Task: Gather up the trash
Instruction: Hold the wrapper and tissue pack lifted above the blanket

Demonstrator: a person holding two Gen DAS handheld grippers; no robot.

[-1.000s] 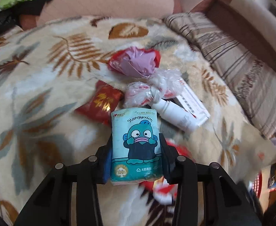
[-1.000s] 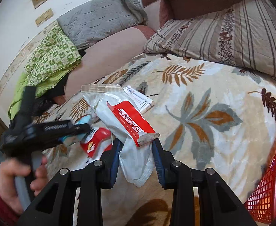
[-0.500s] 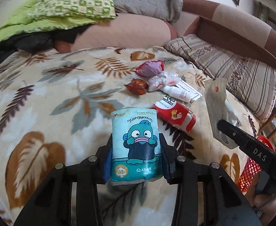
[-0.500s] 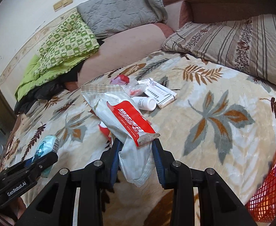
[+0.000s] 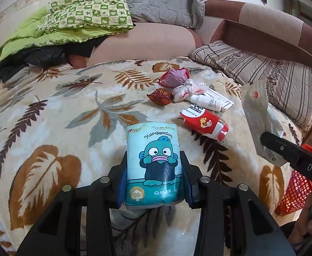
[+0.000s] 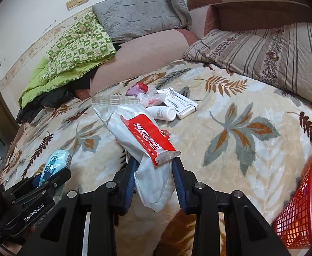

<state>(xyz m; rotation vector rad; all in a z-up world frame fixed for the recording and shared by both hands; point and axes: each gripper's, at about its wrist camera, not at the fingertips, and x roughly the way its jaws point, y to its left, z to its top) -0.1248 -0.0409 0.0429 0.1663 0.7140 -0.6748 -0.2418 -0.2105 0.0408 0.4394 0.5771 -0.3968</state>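
Left tongs gripping "Hangyodon" tissue pack, right tongs "wet wipe" pouch

Both tools are chunky matte black plastic with round silver screws on the arms and blue pads lining the inside of the fingers. The left tool has "GenRobot.AI" printed in white on its side, and the right tool shows "DAS" in pale letters.

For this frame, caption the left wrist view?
Left gripper holds a tissue pack above a leaf-print blanket strewn with wrappers.
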